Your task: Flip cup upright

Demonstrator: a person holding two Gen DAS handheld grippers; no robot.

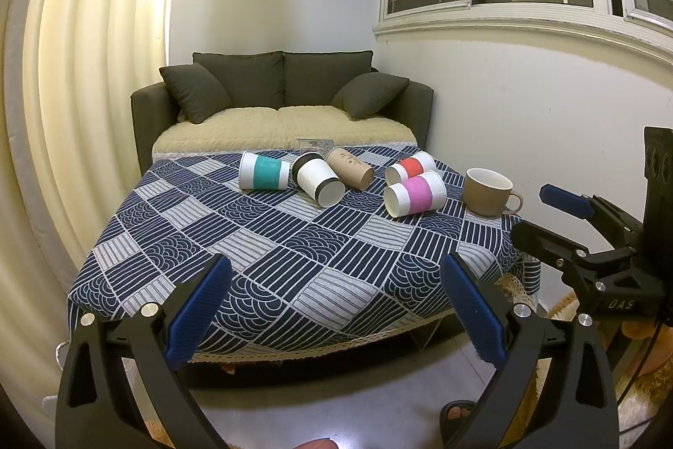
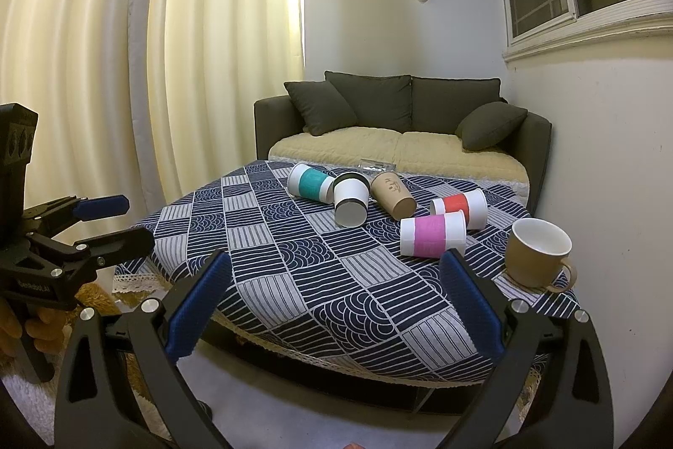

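Several paper cups lie on their sides at the far part of the table: a teal-sleeved cup [image 1: 264,171] [image 2: 312,188], a black-banded white cup [image 1: 317,179] [image 2: 351,200], a plain brown cup [image 1: 350,168] [image 2: 393,194], a red-sleeved cup [image 1: 410,167] [image 2: 460,208] and a pink-sleeved cup [image 1: 414,193] [image 2: 433,236]. A brown mug [image 1: 488,192] [image 2: 536,253] stands upright at the right. My left gripper [image 1: 336,306] is open and empty before the table's near edge; it also shows in the right wrist view [image 2: 115,224]. My right gripper [image 2: 334,304] is open and empty; it also shows in the left wrist view [image 1: 542,213].
The table has a navy and grey patterned cloth [image 1: 294,259] [image 2: 336,280]. A dark sofa [image 1: 282,99] [image 2: 404,116] stands behind it, curtains [image 1: 84,70] at the left, a wall [image 1: 525,112] at the right. A clear object [image 1: 313,144] lies at the table's far edge.
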